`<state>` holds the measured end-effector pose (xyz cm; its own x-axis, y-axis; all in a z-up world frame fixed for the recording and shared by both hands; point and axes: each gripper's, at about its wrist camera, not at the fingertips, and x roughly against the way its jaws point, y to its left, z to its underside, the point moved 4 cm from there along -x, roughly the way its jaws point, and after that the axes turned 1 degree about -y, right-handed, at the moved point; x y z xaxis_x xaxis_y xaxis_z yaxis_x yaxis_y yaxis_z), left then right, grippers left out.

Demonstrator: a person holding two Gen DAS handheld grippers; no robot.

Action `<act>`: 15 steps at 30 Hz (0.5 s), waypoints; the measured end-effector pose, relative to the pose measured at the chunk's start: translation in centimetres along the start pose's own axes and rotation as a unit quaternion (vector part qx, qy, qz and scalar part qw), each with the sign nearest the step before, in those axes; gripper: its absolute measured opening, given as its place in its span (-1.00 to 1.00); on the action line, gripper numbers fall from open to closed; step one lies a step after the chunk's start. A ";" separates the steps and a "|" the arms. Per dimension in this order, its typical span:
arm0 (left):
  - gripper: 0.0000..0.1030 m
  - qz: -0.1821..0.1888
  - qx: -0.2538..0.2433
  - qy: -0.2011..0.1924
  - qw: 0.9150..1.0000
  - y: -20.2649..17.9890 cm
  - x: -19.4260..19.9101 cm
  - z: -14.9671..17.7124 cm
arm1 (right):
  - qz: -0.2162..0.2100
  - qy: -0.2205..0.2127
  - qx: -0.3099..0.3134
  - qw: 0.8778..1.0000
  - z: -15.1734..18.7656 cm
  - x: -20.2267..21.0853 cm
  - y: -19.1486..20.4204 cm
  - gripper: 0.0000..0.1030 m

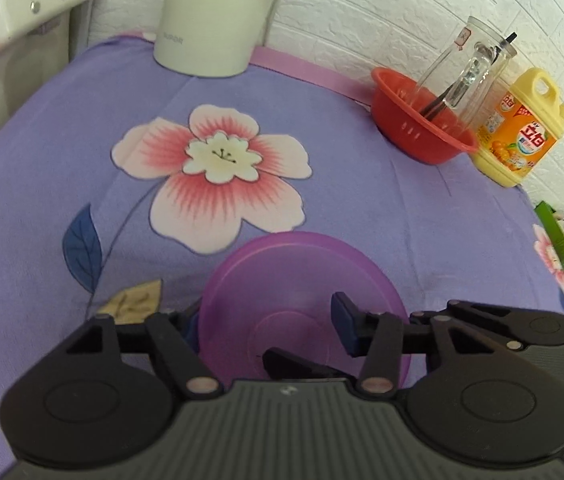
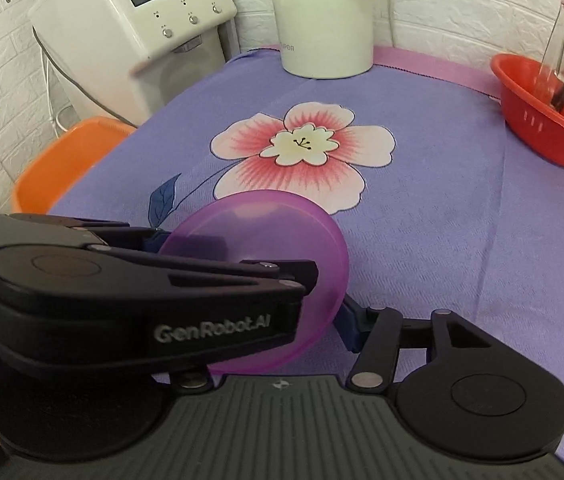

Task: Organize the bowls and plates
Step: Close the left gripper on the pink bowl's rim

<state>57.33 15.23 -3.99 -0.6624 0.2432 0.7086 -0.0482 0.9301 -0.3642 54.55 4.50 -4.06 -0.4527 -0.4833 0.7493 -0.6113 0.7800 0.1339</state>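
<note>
While the purple plate [image 1: 302, 300] sits tilted low over the lilac flowered cloth [image 1: 342, 200], the left gripper [image 1: 266, 320] is clamped on its rim. Coming in alongside, the right gripper [image 2: 334, 320] has its jaws apart, one blue pad touching the plate's edge, not pinching.
</note>
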 end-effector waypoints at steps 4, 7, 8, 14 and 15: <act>-0.02 0.014 -0.006 0.005 1.000 -1.8 1.4 1.1 | -0.013 -0.001 -0.017 1.000 1.1 2.1 -0.3 0.82; -0.02 0.026 -0.017 -0.001 1.000 -4.0 3.0 2.1 | 0.009 -0.007 -0.001 1.000 2.1 4.3 0.1 0.84; -0.02 0.034 -0.016 -0.003 0.999 -4.7 3.6 2.5 | 0.015 -0.011 0.000 1.000 2.5 5.1 0.2 0.84; -0.02 0.065 -0.031 -0.014 0.997 -9.2 6.9 5.3 | 0.034 -0.022 -0.031 0.999 5.7 9.9 -0.7 0.87; -0.02 0.068 -0.033 -0.014 0.997 -9.8 7.3 5.9 | 0.034 -0.023 -0.039 0.998 6.3 10.5 -0.8 0.87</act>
<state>48.52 6.31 1.21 -0.6804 0.3619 0.6373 0.0925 0.9050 -0.4152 46.22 -3.70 -0.34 -0.5219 -0.4442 0.7282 -0.5269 0.8393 0.1343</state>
